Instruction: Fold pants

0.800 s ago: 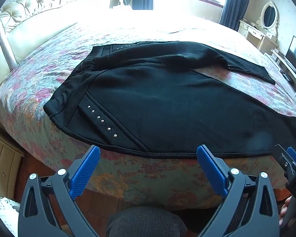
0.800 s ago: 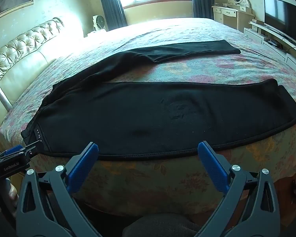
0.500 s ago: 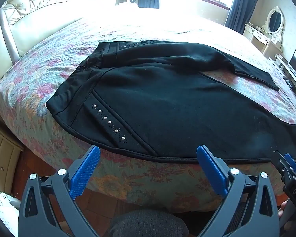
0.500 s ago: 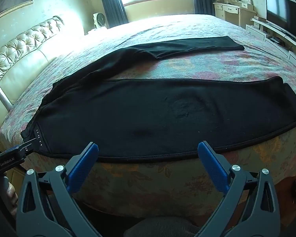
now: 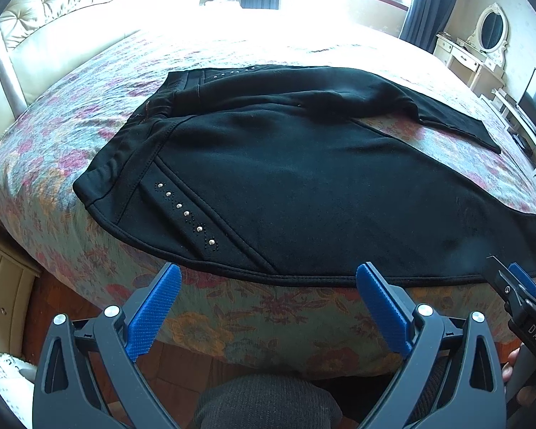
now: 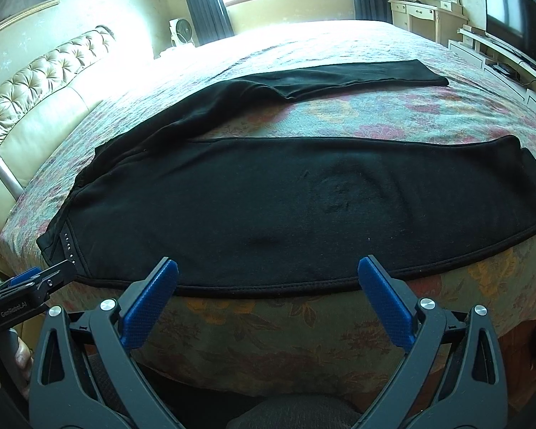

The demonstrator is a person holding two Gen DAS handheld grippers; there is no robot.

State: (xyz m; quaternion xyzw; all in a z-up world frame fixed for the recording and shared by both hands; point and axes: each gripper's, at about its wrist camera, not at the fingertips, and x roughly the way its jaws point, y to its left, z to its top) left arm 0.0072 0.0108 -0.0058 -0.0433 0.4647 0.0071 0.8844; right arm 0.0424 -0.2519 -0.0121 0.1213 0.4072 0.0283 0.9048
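Black fleece pants [image 5: 303,186] lie spread flat on floral-quilted bed [image 5: 253,318], legs splayed. Left gripper [image 5: 268,286] and right gripper [image 6: 268,279] hover at near hem, jaws apart, empty. Approach step; next, pinch near edge.

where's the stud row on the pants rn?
Left view: stud row sits on the pants near the waistband, by the bed's near edge, just ahead of the left gripper.
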